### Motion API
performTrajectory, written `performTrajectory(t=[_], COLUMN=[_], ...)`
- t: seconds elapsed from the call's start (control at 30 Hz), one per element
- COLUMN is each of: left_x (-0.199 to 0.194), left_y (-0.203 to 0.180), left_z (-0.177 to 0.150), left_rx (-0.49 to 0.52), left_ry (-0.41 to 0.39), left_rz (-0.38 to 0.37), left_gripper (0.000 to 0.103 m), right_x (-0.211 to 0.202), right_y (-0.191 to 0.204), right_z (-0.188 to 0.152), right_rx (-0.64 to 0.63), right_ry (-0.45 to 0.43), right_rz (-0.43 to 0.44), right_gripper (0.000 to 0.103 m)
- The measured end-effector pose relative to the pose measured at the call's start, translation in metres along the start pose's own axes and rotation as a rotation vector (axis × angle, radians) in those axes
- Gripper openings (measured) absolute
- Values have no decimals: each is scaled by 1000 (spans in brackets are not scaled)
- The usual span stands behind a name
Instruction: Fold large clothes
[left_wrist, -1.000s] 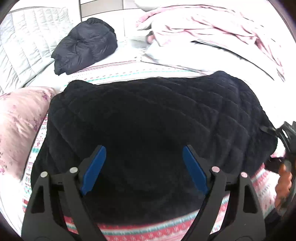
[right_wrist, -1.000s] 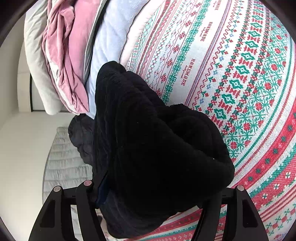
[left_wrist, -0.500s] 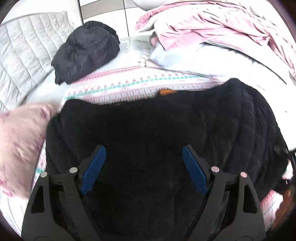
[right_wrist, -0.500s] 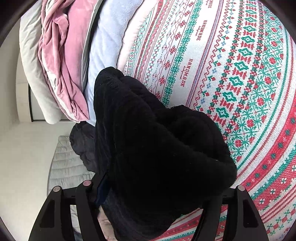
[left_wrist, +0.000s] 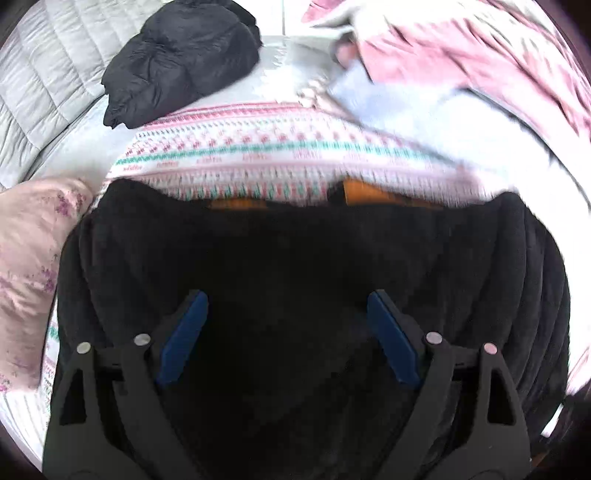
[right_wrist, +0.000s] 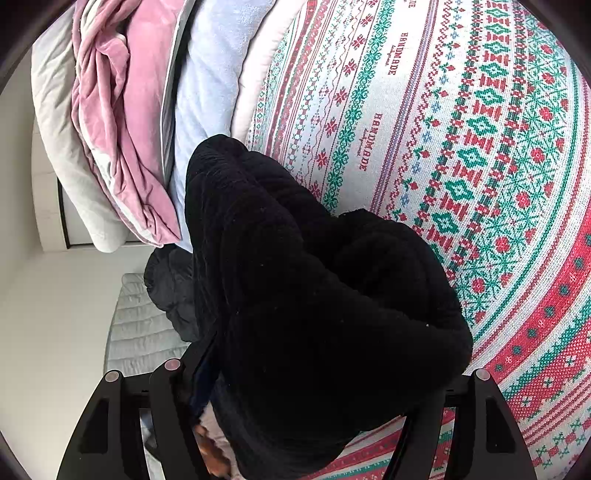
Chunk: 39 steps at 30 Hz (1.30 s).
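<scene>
Left wrist view: black quilted plush garment (left_wrist: 295, 266), thick, diamond-stitched, lies spread on the knit-pattern bedspread (left_wrist: 258, 155); an orange strip (left_wrist: 369, 194) shows at its far edge. Left gripper (left_wrist: 286, 336) above the garment, blue pads apart, jaws opening, nothing pinched. Beyond the garment: crumpled black puffer jacket (left_wrist: 177, 62), grey quilted cover (left_wrist: 40, 85), pink velvet bedding (left_wrist: 461, 48); floral pink pillow (left_wrist: 29, 258) at its side. Right wrist view: right gripper (right_wrist: 295, 417) clamps a bunched fold of the garment (right_wrist: 314, 295) over the red-green bedspread (right_wrist: 480, 147); white wall (right_wrist: 44, 332) behind.
</scene>
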<state>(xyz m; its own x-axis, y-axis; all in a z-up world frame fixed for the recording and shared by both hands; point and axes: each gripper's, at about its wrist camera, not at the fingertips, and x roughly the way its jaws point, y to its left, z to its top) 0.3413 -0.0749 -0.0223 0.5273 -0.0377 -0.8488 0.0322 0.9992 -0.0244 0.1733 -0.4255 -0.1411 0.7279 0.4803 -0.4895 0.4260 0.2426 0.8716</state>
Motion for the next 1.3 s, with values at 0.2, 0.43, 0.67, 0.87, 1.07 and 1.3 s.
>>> performTrajectory(t=[0.2,0.43,0.67,0.87,1.07,1.3], left_x=[58,65,15,-56,-27,-28], left_y=[-24,-21,1,-8,-12,-11], left_z=[16,22,16,-50,-95,-99], left_rx=[18,-14,-69,119,205,191], left_ry=[120,141,75,-64,-35,-76], left_rz=[57,52,-72,-54,-22,-23], left_gripper=[93,95,93,93,97,98], right_x=[0,1,1,-1,0,2], right_y=[-2,-2,-8,-8,-6,-13], right_z=[2,4,9,7,1,2], right_rx=[0,1,16,9,2,27], right_ry=[7,21,31,23,8,2], right_rz=[4,5,8,5,-3,11], right_gripper=[74,74,74,74,74,74])
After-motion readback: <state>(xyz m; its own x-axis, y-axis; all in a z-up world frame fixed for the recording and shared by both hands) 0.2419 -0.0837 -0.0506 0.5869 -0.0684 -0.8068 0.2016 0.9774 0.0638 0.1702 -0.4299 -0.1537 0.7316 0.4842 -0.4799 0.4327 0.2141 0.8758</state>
